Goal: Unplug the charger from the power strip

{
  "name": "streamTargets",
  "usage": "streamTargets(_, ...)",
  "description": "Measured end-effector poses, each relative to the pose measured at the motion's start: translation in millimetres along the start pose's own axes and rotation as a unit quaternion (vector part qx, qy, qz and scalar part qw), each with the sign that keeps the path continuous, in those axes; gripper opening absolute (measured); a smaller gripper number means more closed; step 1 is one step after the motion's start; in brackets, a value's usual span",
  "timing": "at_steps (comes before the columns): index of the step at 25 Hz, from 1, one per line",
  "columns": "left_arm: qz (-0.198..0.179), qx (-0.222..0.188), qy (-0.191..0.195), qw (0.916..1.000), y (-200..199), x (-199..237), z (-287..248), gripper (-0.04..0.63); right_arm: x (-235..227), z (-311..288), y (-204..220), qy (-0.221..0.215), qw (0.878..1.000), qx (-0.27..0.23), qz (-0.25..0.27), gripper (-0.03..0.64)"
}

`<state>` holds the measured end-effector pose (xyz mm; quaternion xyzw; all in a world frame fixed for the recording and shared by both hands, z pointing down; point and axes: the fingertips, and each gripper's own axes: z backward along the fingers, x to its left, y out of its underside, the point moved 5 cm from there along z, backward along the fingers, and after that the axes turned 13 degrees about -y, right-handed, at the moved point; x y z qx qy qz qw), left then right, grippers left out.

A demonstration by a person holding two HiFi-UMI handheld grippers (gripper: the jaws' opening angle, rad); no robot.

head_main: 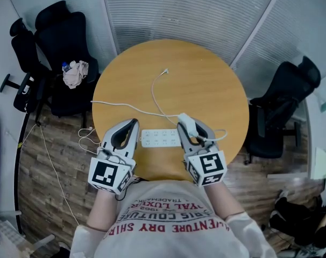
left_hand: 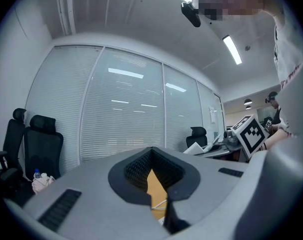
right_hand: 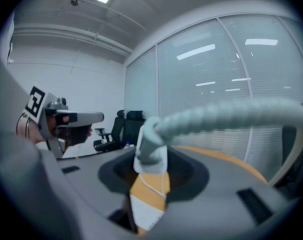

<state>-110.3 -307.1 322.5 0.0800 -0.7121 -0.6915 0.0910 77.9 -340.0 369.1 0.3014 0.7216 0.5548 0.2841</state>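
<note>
A white power strip (head_main: 160,138) lies flat on the round wooden table (head_main: 206,85), between my two grippers. My right gripper (head_main: 186,124) is shut on the white charger (head_main: 184,117), which is held clear of the strip near its right end. In the right gripper view the charger (right_hand: 151,151) sits between the jaws, and its thick cable (right_hand: 226,113) arcs off to the right. The charger's thin white cable (head_main: 155,98) runs across the table to a loose plug end (head_main: 164,71). My left gripper (head_main: 134,123) hovers by the strip's left end, jaws shut with nothing in them.
The strip's own cord (head_main: 112,104) runs left off the table to coiled wires (head_main: 86,138) on the wood floor. Black office chairs stand at the left (head_main: 55,42) and right (head_main: 281,106). The left chair holds a cloth and a bottle (head_main: 75,73). Glass walls with blinds close the back.
</note>
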Motion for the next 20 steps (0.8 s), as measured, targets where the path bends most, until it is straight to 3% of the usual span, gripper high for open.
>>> streamTargets(13, 0.036, 0.006, 0.004, 0.9993, 11.0, 7.8, -4.3, 0.029, -2.9, -3.7, 4.1, 0.014, 1.0, 0.001, -0.021, 0.155)
streamTargets(20, 0.037, 0.013, 0.005, 0.9992, 15.1, 10.3, -13.3, 0.029, -6.3, -10.4, 5.4, 0.016, 1.0, 0.007, -0.021, 0.155)
